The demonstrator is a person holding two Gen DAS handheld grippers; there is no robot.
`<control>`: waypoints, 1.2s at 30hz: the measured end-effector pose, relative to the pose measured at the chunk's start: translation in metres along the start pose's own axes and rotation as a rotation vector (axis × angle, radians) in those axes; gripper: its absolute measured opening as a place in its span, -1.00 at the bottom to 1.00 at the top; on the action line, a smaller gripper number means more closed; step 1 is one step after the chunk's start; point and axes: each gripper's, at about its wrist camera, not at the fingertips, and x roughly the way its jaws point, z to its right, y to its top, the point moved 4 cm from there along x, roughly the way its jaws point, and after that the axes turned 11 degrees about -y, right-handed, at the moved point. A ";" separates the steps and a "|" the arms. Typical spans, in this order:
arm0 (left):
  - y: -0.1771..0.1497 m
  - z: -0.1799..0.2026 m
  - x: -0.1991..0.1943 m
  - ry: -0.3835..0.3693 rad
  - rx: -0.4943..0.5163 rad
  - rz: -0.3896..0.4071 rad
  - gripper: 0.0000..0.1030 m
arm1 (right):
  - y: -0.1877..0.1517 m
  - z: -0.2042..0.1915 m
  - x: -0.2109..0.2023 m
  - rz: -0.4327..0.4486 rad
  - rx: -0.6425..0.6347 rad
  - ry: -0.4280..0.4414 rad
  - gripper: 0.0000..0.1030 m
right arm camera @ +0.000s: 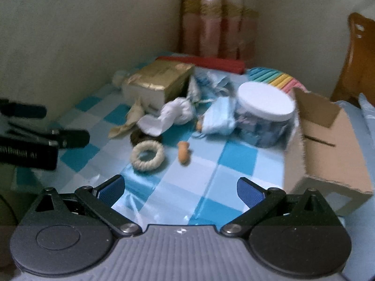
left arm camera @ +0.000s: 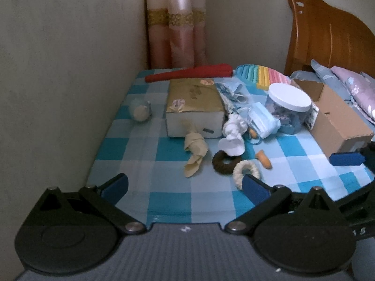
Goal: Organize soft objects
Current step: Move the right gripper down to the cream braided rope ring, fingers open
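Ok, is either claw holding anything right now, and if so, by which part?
Nothing is held. The left claw and right claw are both open above the checked cloth, with the cream ring and other soft items lying untouched ahead.

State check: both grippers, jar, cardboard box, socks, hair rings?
Left hand-held gripper: open, empty.
Right hand-held gripper: open, empty.
Jar: upright, white lid on.
Cardboard box: top flap open.
White sock: knotted.
Beige sock: knotted.
Cream hair ring: flat on cloth.
Brown hair ring: partly under white sock.
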 end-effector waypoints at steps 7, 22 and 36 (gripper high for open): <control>-0.005 -0.015 0.010 0.005 -0.022 -0.019 0.99 | -0.004 -0.013 0.029 -0.061 -0.020 0.040 0.74; -0.010 -0.032 0.031 -0.005 -0.049 -0.052 0.99 | 0.014 -0.045 0.059 -0.052 -0.102 0.101 0.41; -0.010 -0.036 0.039 -0.004 -0.053 -0.071 0.99 | 0.021 -0.047 0.062 -0.033 -0.097 0.100 -0.05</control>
